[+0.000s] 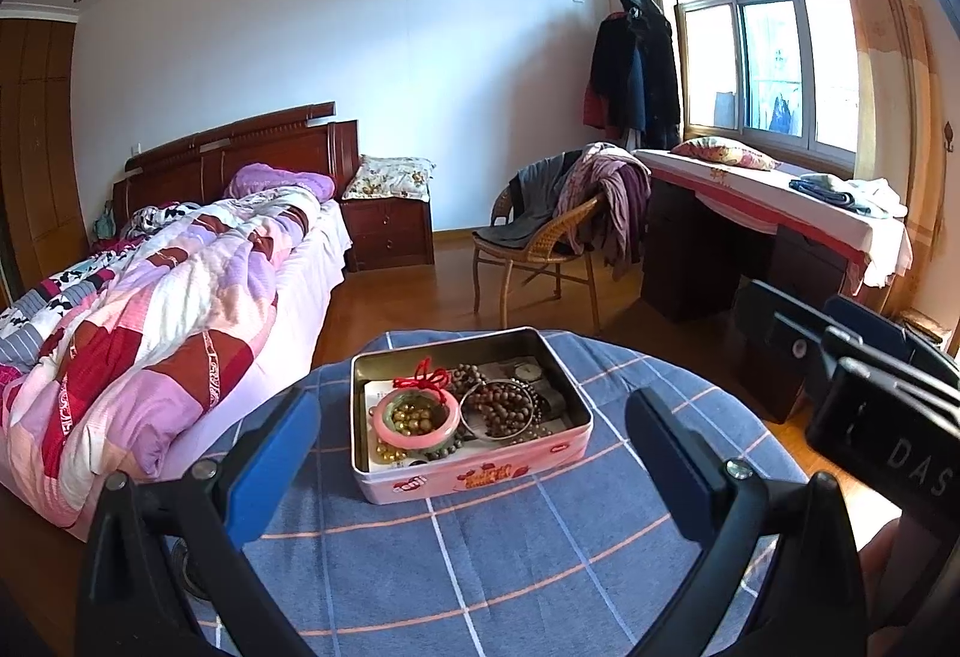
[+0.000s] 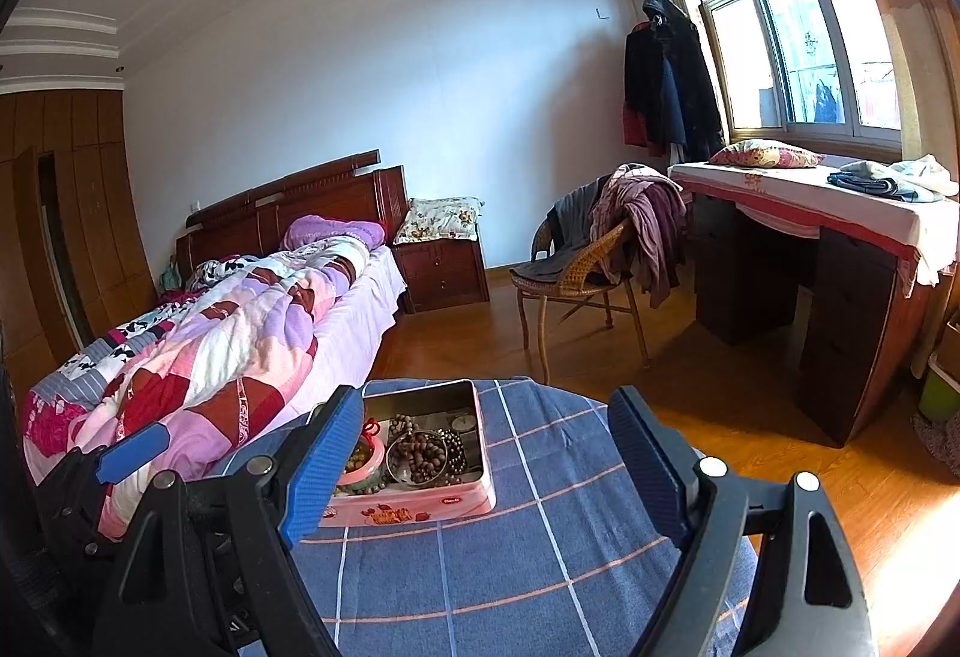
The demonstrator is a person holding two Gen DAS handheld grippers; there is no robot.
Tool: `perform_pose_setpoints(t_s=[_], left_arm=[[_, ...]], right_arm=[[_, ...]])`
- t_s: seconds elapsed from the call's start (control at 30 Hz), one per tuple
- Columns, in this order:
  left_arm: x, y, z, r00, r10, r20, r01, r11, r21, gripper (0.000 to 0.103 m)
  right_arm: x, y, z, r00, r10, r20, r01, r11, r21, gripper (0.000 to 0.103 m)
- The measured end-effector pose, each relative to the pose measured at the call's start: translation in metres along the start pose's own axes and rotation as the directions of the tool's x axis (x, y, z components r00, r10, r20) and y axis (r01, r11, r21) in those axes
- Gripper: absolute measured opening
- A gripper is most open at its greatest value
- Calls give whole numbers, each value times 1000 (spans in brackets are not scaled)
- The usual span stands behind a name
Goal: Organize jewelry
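Both grippers agape, left gripper (image 1: 474, 453), right gripper (image 2: 480, 468), before jewelry tin (image 1: 480, 468)

- The left gripper (image 1: 474, 453) has a black plastic frame with two blue ribbed finger pads (image 1: 273, 462) and silver screws at the finger joints.
- The right gripper (image 2: 492, 468) is built the same: black arms, blue ridged pads (image 2: 321, 468), round silver bolts.
- Its black body carries white letters "DAS".
- A patch of skin shows at the left view's lower right edge.
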State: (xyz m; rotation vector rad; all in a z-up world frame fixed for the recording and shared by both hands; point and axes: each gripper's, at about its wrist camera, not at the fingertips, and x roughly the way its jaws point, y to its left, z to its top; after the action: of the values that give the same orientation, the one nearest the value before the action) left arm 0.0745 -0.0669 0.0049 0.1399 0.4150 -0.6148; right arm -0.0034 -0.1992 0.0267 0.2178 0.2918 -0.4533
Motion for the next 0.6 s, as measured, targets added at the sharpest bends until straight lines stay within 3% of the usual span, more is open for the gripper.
perform_pose_setpoints(t_s=[0.6], left_arm=[[-4, 4, 0, 1000, 16, 15, -15, 1000, -6, 103]], right_arm=[[2, -1, -2, 1000, 9, -8, -9, 1000, 9, 84]])
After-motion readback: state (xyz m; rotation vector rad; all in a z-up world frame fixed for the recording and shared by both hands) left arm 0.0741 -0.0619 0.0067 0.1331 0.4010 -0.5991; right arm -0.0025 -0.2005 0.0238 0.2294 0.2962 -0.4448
